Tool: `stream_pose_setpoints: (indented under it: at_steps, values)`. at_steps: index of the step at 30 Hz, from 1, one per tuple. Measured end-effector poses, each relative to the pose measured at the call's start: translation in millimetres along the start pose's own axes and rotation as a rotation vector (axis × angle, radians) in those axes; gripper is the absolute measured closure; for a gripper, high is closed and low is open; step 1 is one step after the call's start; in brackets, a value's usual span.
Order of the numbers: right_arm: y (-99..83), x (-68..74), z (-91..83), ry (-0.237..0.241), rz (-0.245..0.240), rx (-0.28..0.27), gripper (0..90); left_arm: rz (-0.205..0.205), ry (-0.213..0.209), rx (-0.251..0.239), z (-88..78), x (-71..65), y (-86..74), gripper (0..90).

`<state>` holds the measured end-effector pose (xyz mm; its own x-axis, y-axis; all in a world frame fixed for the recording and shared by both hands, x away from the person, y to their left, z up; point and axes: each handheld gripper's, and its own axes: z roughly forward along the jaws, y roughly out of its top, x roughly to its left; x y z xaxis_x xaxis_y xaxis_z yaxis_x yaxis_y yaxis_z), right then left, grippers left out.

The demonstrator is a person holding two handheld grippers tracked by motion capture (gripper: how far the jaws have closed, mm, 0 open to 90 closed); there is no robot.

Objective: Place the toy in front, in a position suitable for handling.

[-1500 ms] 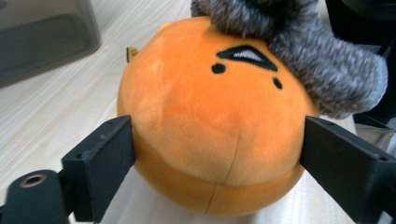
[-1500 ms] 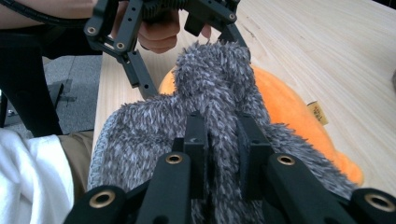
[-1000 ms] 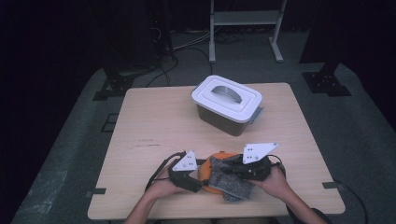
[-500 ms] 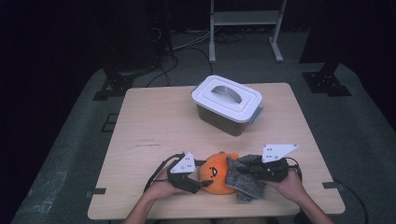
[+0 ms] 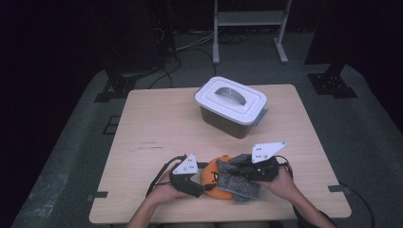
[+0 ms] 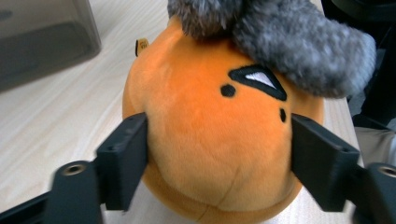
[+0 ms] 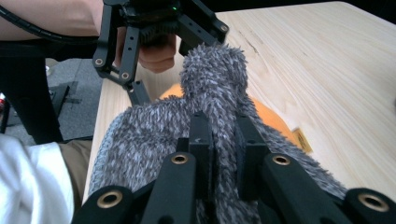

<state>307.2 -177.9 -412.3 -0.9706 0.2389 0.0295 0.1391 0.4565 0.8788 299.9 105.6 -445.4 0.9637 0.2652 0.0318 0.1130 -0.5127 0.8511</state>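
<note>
Clamping grey fuzzy cloth (image 7: 210,102) in right gripper (image 7: 223,140), orange plush (image 6: 215,135) between left gripper (image 6: 219,154) jaws

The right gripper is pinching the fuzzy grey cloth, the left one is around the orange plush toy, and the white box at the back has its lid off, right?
Not quite. The white box has its lid on, handle on top, as the high view shows. The rest holds: the right gripper pinches the fuzzy grey cloth, and the left gripper has its jaws on either side of the orange plush toy.
</note>
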Motion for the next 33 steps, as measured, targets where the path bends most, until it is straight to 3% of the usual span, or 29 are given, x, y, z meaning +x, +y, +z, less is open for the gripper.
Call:
stream_pose_setpoints:
  at_steps: [5, 7, 10, 11, 15, 18, 24, 25, 26, 29, 31, 33]
  values:
    - [-20.5, -8.4, -20.0, -0.027, 0.057, -0.002, 79.9, 0.041, 0.009, -0.005, 0.7, -3.5, 1.7, 29.9]
    - [-23.8, -10.9, -25.6, -0.039, 0.071, -0.007, 79.9, 0.072, 0.012, 0.002, -1.0, -4.4, 1.7, 31.4]
    - [-20.8, -11.9, -26.3, -0.036, 0.081, -0.022, 79.9, 0.087, 0.014, 0.004, -1.6, -5.9, 1.4, 32.3]
    - [-10.2, -8.9, -20.0, -0.02, 0.058, -0.036, 79.9, 0.101, 0.015, 0.0, -1.6, -7.9, 1.4, 32.8]
    - [3.5, -4.6, -3.1, -0.001, 0.01, -0.032, 79.9, 0.121, 0.021, 0.014, -3.2, -8.7, 0.4, 33.7]
    - [3.5, -8.1, 3.1, 0.001, 0.009, -0.022, 79.9, 0.099, 0.022, 0.003, -5.7, -7.5, -4.2, 34.4]
    - [-19.1, -10.0, -19.4, -0.044, 0.062, -0.014, 79.8, 0.107, -0.002, -0.009, -4.2, -4.6, -3.0, 33.5]
    - [-20.8, -8.9, -20.8, -0.049, 0.064, -0.012, 79.8, 0.1, -0.007, -0.013, -4.3, -3.6, -3.5, 32.0]
    - [-22.4, -7.4, -21.7, -0.052, 0.066, -0.012, 79.8, 0.057, -0.032, -0.032, -3.4, -1.8, -3.2, 28.3]
    - [-22.6, -3.0, -19.9, -0.051, 0.058, -0.004, 79.8, 0.021, -0.031, -0.021, -0.2, -0.7, -0.3, 17.3]
    - [-20.8, -0.8, -18.6, -0.056, 0.048, 0.003, 79.9, 0.029, -0.028, -0.022, 1.4, -1.8, -0.6, 24.3]
    - [-13.0, 0.4, -18.9, -0.061, 0.045, -0.012, 80.1, 0.084, -0.001, -0.026, -0.1, -5.8, 1.4, 31.2]
